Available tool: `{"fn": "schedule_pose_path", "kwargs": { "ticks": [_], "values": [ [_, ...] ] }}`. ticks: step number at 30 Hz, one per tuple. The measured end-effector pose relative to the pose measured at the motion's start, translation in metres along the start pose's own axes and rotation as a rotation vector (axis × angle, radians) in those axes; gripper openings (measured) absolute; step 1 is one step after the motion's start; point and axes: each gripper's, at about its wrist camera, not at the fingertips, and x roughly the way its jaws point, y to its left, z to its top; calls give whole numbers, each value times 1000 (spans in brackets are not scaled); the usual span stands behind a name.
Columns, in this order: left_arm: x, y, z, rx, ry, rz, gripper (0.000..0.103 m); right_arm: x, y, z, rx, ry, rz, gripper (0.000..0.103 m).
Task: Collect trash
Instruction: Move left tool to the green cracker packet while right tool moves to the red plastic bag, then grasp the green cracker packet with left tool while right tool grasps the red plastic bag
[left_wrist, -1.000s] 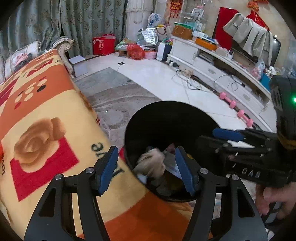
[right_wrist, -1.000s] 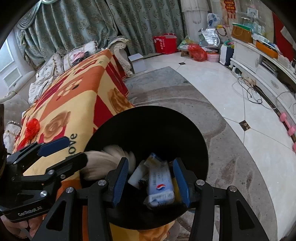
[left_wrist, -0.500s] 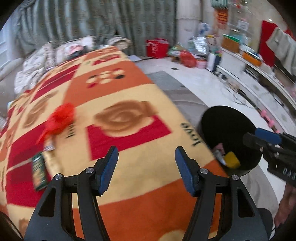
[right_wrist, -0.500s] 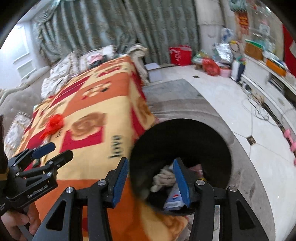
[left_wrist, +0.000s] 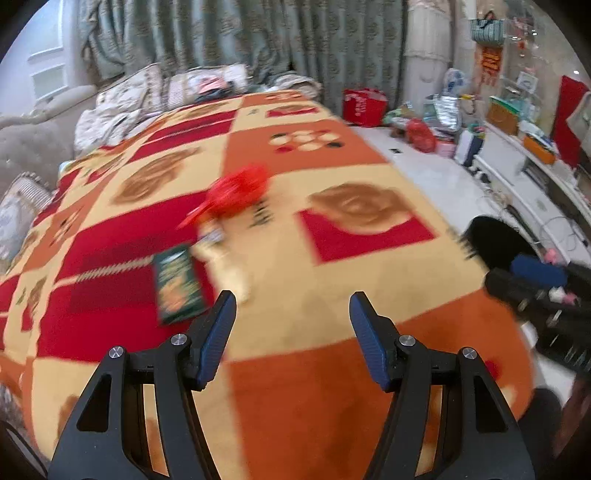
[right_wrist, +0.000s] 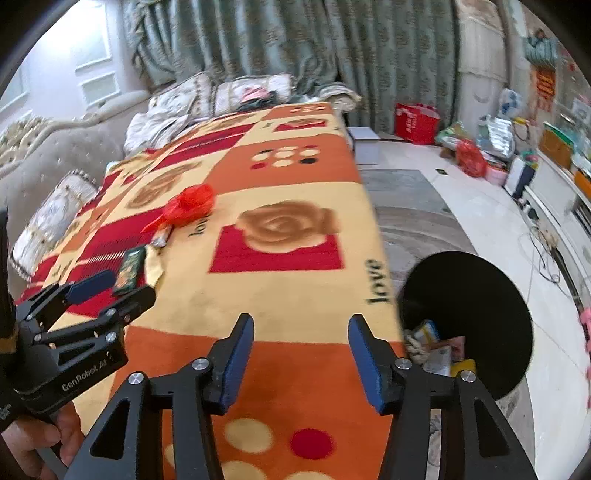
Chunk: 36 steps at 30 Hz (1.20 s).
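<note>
- Left wrist view: the left tool (left_wrist: 292, 334) hangs released over the patterned blanket (left_wrist: 332, 288), its blue pads wide apart with nothing between them.
- In that view, a red bag (left_wrist: 236, 197) lies on the blanket at about 11 o'clock from the tool, blurred.
- A green packet (left_wrist: 177, 284) lies flat at 10 o'clock, just beyond the left pad; a pale scrap (left_wrist: 231, 271) sits just beside it, too blurred to identify.
- The black bin (left_wrist: 495, 240) shows at 2 o'clock, off the blanket's edge, partly hidden by the right tool (left_wrist: 535, 286).
- Right wrist view: the right tool (right_wrist: 301, 360) is also released, pads apart and holding nothing, over the orange part of the blanket (right_wrist: 288, 295).
- Here the bin (right_wrist: 476, 314) stands on the floor at 3 o'clock, close against the blanket's edge, with wrappers and paper visible inside.
- The red bag (right_wrist: 188, 206) lies at 11 o'clock, well away from the bin; the packet (right_wrist: 129, 269) lies at 10 o'clock, with a small wrapper (right_wrist: 162, 236) between the two.
- The left tool (right_wrist: 99, 291) enters at 9 o'clock, near the packet, and a hand (right_wrist: 40, 439) grips its handle.
</note>
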Motion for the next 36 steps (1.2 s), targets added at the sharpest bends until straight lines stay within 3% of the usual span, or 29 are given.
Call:
{"fn": "schedule_pose_path", "kwargs": {
  "ticks": [5, 9, 16, 27, 28, 29, 30, 36],
  "values": [
    [30, 69, -25, -104, 78, 65, 63, 25, 32, -5, -55, 45, 37, 52],
    [52, 106, -20, -183, 96, 90, 63, 47, 57, -3, -110, 69, 77, 52],
    [79, 107, 5, -151, 72, 131, 64, 68, 91, 16, -181, 48, 156, 52],
    [98, 114, 14, -223, 96, 60, 65, 110, 118, 49, -192, 47, 223, 52],
    [98, 116, 13, -226, 97, 56, 64, 113, 119, 51, -190, 48, 224, 52],
    [96, 118, 12, -224, 94, 55, 56, 117, 119, 54, -187, 46, 228, 52],
    [94, 120, 11, -222, 88, 59, 40, 120, 120, 57, -186, 45, 234, 52],
    [71, 140, -11, -272, 90, 42, 40, 147, 124, 83, -169, 34, 272, 52]
  ]
}}
